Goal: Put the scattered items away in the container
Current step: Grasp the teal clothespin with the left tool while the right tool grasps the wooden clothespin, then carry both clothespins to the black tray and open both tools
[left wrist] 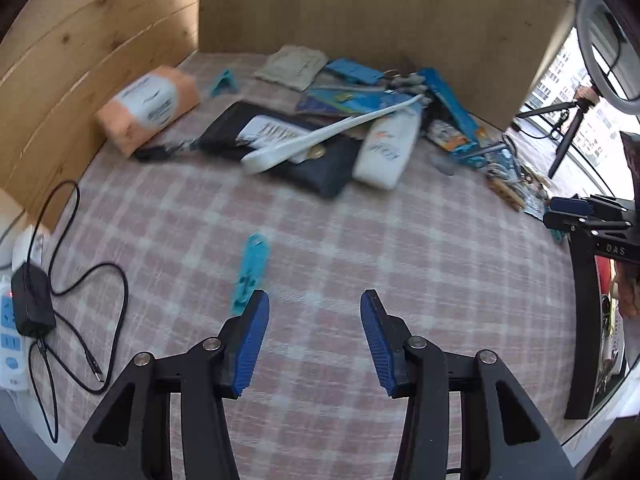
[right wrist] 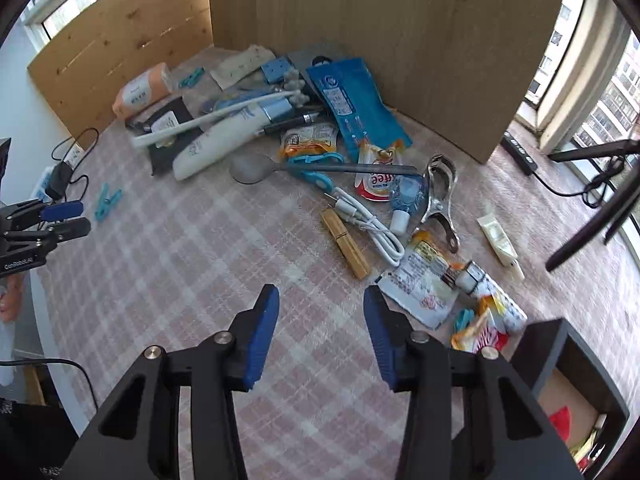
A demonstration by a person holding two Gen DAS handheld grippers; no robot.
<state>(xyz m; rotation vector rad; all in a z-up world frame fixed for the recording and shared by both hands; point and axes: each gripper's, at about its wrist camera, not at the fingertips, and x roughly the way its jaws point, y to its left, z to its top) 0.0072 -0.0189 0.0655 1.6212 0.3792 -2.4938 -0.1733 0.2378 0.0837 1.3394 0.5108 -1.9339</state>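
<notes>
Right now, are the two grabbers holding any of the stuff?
No. The left gripper and right gripper are both open and empty above the checked cloth.

Place: you are working in a home, in a room high up by the windows.
Table (right wrist: 192,264): you see a pink checked cloth covering it.
Clutter: you have clothes pegs (right wrist: 107,200), a toothpaste tube (right wrist: 224,140), snack sachets (right wrist: 378,178) and a charging cable (right wrist: 372,224).
Outside: you look onto apartment blocks (right wrist: 612,104).
Filming gear: your ring light (left wrist: 604,44) stands on a tripod.
</notes>
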